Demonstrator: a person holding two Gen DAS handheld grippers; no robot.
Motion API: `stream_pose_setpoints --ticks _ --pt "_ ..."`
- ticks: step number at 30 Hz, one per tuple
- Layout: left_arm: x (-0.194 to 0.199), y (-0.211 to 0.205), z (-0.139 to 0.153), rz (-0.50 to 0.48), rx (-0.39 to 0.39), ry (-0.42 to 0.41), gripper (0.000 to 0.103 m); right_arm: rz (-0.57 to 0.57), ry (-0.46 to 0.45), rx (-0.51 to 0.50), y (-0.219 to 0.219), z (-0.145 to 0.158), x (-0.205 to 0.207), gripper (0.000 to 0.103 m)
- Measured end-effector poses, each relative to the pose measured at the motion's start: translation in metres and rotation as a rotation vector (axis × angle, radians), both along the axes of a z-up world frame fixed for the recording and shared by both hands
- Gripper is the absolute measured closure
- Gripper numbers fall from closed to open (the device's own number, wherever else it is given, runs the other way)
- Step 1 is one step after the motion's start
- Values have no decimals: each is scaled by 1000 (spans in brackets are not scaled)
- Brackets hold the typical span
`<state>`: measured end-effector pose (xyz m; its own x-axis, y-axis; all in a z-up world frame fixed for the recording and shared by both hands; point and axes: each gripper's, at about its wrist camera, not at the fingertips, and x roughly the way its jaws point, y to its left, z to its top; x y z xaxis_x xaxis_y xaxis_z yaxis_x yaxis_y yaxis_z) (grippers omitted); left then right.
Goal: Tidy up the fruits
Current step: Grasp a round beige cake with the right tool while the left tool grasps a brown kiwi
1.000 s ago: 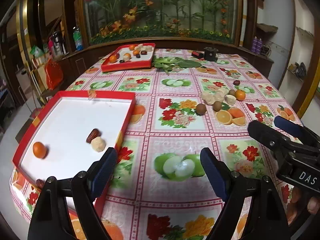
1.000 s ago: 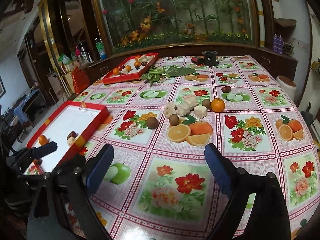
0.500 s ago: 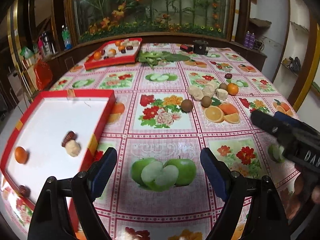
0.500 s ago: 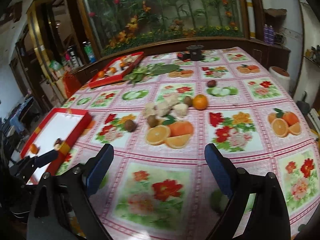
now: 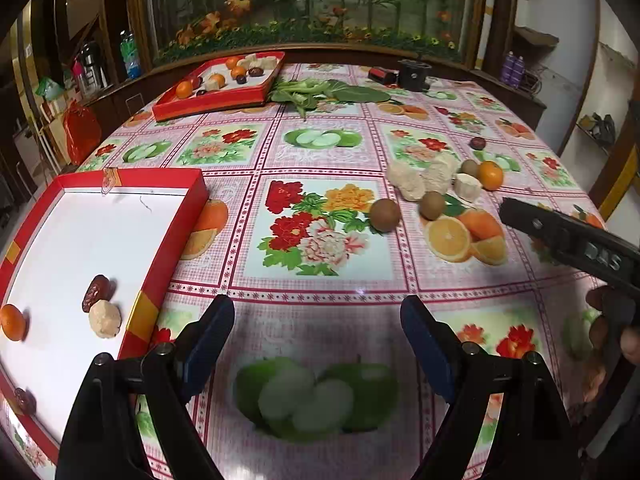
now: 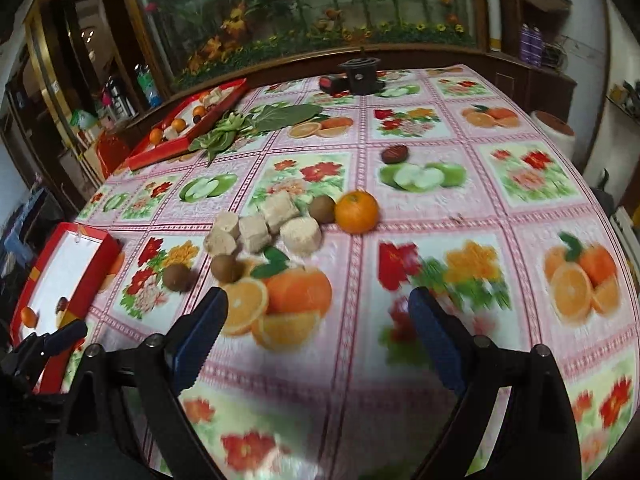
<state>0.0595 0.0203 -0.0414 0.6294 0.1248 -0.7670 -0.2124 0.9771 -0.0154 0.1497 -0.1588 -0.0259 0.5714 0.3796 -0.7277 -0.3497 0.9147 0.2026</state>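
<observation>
While both grippers, left gripper (image 5: 316,330) and right gripper (image 6: 318,320), gape empty above the desk (image 5: 328,152), near red tray (image 5: 188,216) holds orange (image 5: 12,322), date (image 5: 96,293), pale lump (image 5: 105,318); kiwis (image 6: 176,277), loose orange (image 6: 356,212) lie mid-desk.

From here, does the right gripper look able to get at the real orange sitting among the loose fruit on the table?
Probably yes. The right gripper is open and empty, and the round orange lies ahead on the flowered tablecloth with bare cloth between them. Only a brown kiwi sits close on its left.

Leafy greens (image 5: 320,90) lie near a black device (image 5: 414,75) by the planter (image 5: 308,0).
</observation>
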Motion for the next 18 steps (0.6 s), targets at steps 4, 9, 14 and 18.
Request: stream_pose_setpoints --ticks 4,9,14,18 --pt "6 4 0 9 -10 2 18 34 28 -62 22 -13 23 42" --pt "16 6 -1 10 -21 4 18 29 25 -113 35 -19 38 51" --pt "28 5 0 8 -31 3 18 41 15 -150 47 -19 49 69" --pt "40 2 1 7 -33 -3 18 51 6 -162 48 -19 51 73"
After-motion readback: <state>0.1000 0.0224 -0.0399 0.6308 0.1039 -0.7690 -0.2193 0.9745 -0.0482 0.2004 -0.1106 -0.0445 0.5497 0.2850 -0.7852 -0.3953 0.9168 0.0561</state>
